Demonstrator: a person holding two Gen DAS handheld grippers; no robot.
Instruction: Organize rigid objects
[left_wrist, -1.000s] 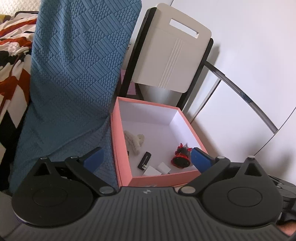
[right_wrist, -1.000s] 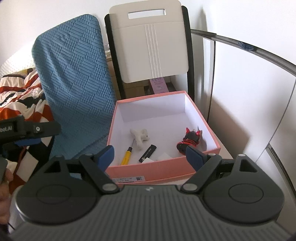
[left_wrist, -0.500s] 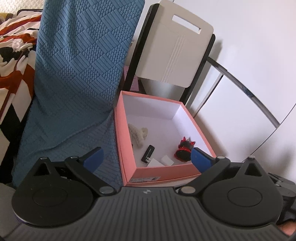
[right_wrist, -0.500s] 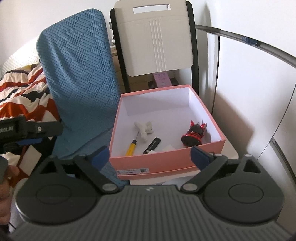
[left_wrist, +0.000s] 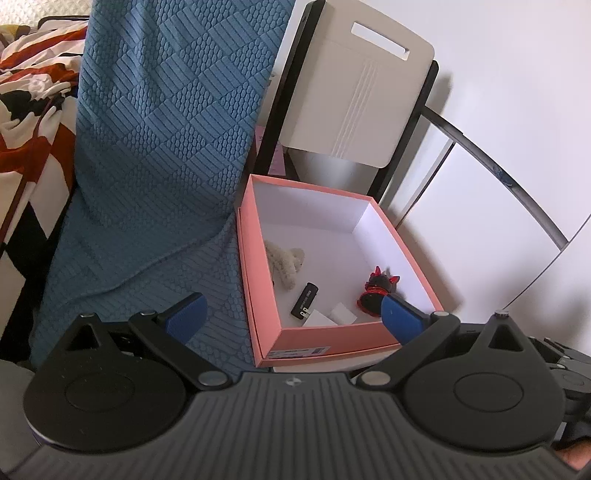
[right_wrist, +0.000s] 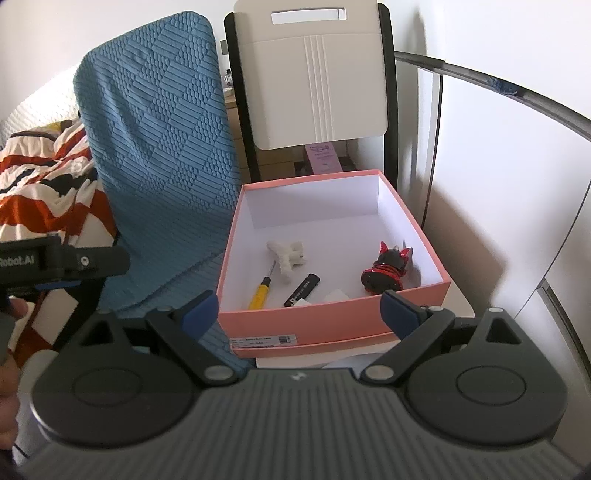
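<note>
A pink box (right_wrist: 332, 325) with a white inside sits ahead of both grippers; it also shows in the left wrist view (left_wrist: 332, 338). Inside lie a white plush toy (right_wrist: 288, 254), a yellow-handled screwdriver (right_wrist: 260, 293), a black stick-shaped device (right_wrist: 303, 284), a small white block (right_wrist: 336, 296) and a red-and-black figurine (right_wrist: 386, 267). My right gripper (right_wrist: 299, 310) is open and empty, just before the box's near wall. My left gripper (left_wrist: 293, 314) is open and empty, near the box's front left corner. The left gripper's body shows at the right wrist view's left edge (right_wrist: 55, 262).
A blue textured cover (right_wrist: 159, 166) drapes over a seat left of the box. A white chair back (right_wrist: 314, 81) stands behind it. A striped orange, black and white blanket (right_wrist: 44, 184) lies far left. White cabinet panels (right_wrist: 517, 184) stand right.
Both grippers have pulled back and up from the box, so more of its near wall and label shows. Both stay open.
</note>
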